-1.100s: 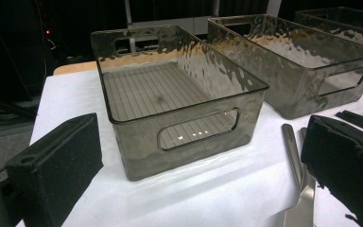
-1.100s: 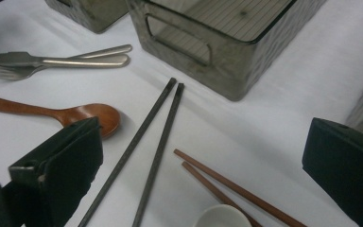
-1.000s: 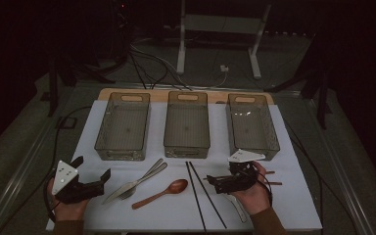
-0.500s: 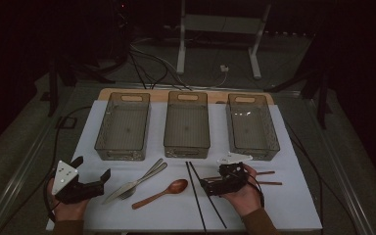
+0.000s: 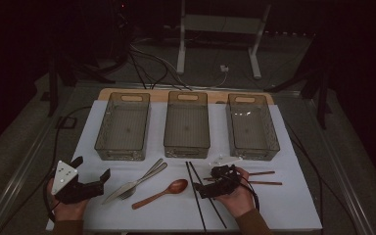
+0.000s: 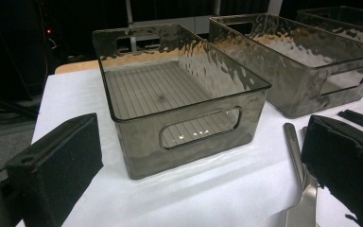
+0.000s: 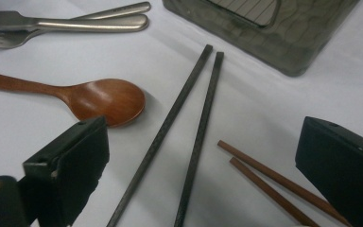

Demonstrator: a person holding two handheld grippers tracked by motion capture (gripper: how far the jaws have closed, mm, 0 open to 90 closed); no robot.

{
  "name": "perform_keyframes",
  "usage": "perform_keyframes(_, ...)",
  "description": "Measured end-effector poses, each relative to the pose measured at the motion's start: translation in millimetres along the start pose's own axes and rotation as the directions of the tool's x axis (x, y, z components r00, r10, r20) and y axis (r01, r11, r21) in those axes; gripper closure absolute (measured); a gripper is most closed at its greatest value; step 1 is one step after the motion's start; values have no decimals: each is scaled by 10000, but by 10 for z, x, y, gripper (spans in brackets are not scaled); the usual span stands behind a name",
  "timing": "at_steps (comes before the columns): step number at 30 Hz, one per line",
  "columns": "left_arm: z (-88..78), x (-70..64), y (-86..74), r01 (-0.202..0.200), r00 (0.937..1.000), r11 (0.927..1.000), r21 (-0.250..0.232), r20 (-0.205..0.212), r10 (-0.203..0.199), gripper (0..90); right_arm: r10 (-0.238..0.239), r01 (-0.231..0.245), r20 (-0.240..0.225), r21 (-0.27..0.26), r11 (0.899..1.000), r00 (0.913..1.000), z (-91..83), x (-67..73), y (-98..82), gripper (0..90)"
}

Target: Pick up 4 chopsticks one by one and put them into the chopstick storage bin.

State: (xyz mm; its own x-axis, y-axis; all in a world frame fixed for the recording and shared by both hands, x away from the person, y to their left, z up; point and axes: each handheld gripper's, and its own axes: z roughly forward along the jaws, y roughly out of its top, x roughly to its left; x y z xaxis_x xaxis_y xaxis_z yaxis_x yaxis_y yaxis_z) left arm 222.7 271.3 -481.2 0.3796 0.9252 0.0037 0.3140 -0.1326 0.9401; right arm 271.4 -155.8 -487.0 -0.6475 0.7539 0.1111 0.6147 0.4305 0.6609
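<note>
A white cloth-covered table (image 5: 293,205) stands in a dark room, with cables and a pale metal stand on the floor behind it. Three smoky translucent plastic bins sit in a row across the far half of the cloth; the middle bin (image 5: 187,125) serves as landmark.

Just in front of the middle bin, slightly right of its near wall, lies the pair of long black chopsticks (image 5: 203,196), side by side and running toward the near table edge. Right of these lies a pair of thin reddish-brown wooden chopsticks (image 5: 262,177). Left of the black pair rests a brown wooden spoon (image 5: 160,193), bowl toward the chopsticks, and farther left a steel knife and fork (image 5: 136,181) lie together.

Bare cloth lies open along the near edge in front of the left bin (image 5: 123,125) and at the near right corner beyond the reddish pair.

The right gripper (image 7: 203,165), held in a hand coming up from the near edge, hovers low over the black chopsticks, jaws spread wide on either side of them and not touching. The left gripper (image 6: 201,161) rests near the left edge, in front of the left bin, its jaws also wide apart and holding nothing.
</note>
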Motion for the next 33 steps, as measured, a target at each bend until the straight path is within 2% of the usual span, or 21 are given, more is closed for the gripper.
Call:
perform_keyframes(4, 1, 0, 0, -5, 10000, 10000, -1, -7, 5, 6, -88, 82, 259, 249, 9997, 9996, 39, 21, -3, 90)
perform_keyframes(7, 1, 0, -1, -26, 10000, 10000, 8, -14, 26, 6, -172, 151, 447, 481, 9987, 9988, 70, 48, -7, 156)
perform_keyframes(8, 1, 0, -2, -25, 10000, 10000, 17, -23, 25, 6, -253, 223, 495, 600, 9979, 9985, 90, 62, -12, 214)
perform_keyframes(9, 1, 1, -2, -25, 10000, 10000, 18, -30, 25, 6, -253, 223, 495, 600, 9979, 9985, 90, 62, -12, 214)
perform_keyframes(10, 1, 2, -3, -22, 10000, 10000, 19, -32, 22, 6, -298, 262, 501, 703, 9972, 9983, 110, 71, -13, 291)
perform_keyframes(11, 1, 3, -4, -21, 10000, 10000, 18, -37, 21, 6, -298, 262, 501, 703, 9972, 9983, 110, 71, -13, 291)
perform_keyframes(12, 1, 4, -4, -15, 10000, 10000, 17, -41, 15, 6, -280, 243, 474, 760, 9968, 9985, 120, 76, -15, 343)
perform_keyframes(14, 0, 6, -5, -12, 10000, 10000, 15, -44, 12, 6, -341, 313, 271, 985, 9946, 9991, 153, 83, -24, 504)
perform_keyframes(15, 0, 8, -6, -11, 10000, 10000, 18, -44, 11, 6, -341, 313, 271, 985, 9946, 9991, 153, 83, -24, 504)
perform_keyframes(18, 1, 9, -7, -19, 10000, 10000, 33, -48, 19, 6, -271, 229, 312, 1283, 9915, 9991, 204, 97, -38, 624)
perform_keyframes(23, 1, 8, -8, -16, 10000, 10000, 46, -44, 16, 6, -259, 181, 458, 1625, 9865, 9986, 252, 128, -51, 717)
perform_keyframes(28, 0, 7, -6, -34, 10000, 10000, 41, -58, 35, 6, -147, 46, 597, 1662, 9861, 9981, 248, 119, -49, 770)
perform_keyframes(33, 7, 2, -8, -46, 10000, 9999, 95, -45, 46, 6, -331, 201, 726, 1726, 9848, 9968, 238, 142, -65, 823)
